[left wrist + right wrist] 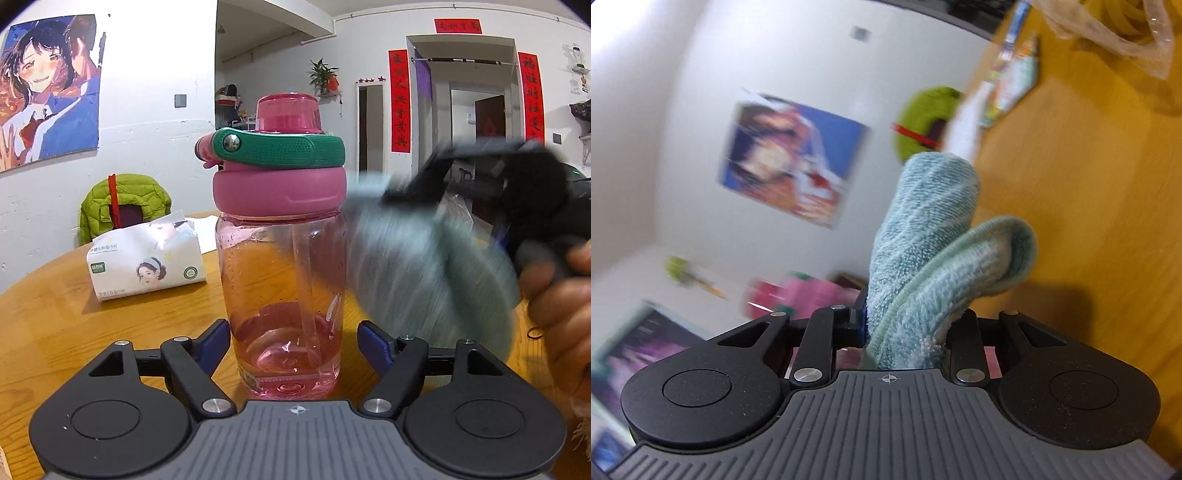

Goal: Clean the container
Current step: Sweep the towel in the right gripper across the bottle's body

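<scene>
- Bottle (282,254): pink, clear, lid on, green strap; stands upright on my bench (74,332), straight ahead of my left claw (293,345), long axis vertical.
- Left claw: its blue pads flank the bottle's base; the left one appears to touch the wall, the right stands just off it. Judged not yet a firm grip.
- Right claw (905,328): closed on a blue-green cloth (923,240), which sticks forward past the tips in folds.
- Key relation: the cloth hangs blurred just beside the bottle's right wall, from the lid's level down. So the right hand is placed to wipe, the left to steady.
- Tissue pack (147,262): behind the bottle, toward the far left edge.
- Risk, judged: a sideways wipe may tip the bottle.
</scene>
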The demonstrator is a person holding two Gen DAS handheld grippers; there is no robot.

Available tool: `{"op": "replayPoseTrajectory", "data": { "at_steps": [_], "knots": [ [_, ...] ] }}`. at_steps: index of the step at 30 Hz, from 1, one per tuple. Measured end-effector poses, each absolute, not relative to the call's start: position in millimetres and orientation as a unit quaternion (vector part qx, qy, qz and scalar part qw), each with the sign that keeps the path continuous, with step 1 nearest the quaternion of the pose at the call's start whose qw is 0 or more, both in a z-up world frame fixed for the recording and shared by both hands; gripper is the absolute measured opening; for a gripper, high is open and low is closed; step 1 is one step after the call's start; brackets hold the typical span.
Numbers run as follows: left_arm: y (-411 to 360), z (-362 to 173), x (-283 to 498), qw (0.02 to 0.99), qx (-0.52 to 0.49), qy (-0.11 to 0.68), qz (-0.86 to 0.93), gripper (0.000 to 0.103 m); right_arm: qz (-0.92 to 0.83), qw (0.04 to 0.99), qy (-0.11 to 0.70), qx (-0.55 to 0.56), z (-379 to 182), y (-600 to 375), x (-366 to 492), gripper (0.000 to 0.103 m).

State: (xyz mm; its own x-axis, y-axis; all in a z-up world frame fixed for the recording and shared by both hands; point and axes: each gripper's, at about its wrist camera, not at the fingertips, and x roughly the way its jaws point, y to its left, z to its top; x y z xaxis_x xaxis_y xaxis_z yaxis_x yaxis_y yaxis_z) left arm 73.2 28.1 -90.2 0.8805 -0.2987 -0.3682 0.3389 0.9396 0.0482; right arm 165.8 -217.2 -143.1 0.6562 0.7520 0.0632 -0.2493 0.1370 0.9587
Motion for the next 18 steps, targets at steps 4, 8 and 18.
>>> {"op": "replayPoseTrajectory", "data": {
  "at_steps": [4, 8, 18],
  "knots": [
    [23, -91, 71, 0.969, 0.072, 0.179, -0.158, 0.073, 0.385, 0.633, 0.204, 0.640, -161, -222, 170, 0.031],
    [25, -91, 71, 0.969, 0.067, 0.178, -0.160, 0.073, 0.337, 0.657, 0.286, 0.610, -170, -207, 176, 0.031],
    [25, -92, 72, 0.969, 0.068, 0.178, -0.159, 0.073, 0.356, 0.683, 0.235, 0.593, -153, -212, 168, 0.032]
  ]
}}
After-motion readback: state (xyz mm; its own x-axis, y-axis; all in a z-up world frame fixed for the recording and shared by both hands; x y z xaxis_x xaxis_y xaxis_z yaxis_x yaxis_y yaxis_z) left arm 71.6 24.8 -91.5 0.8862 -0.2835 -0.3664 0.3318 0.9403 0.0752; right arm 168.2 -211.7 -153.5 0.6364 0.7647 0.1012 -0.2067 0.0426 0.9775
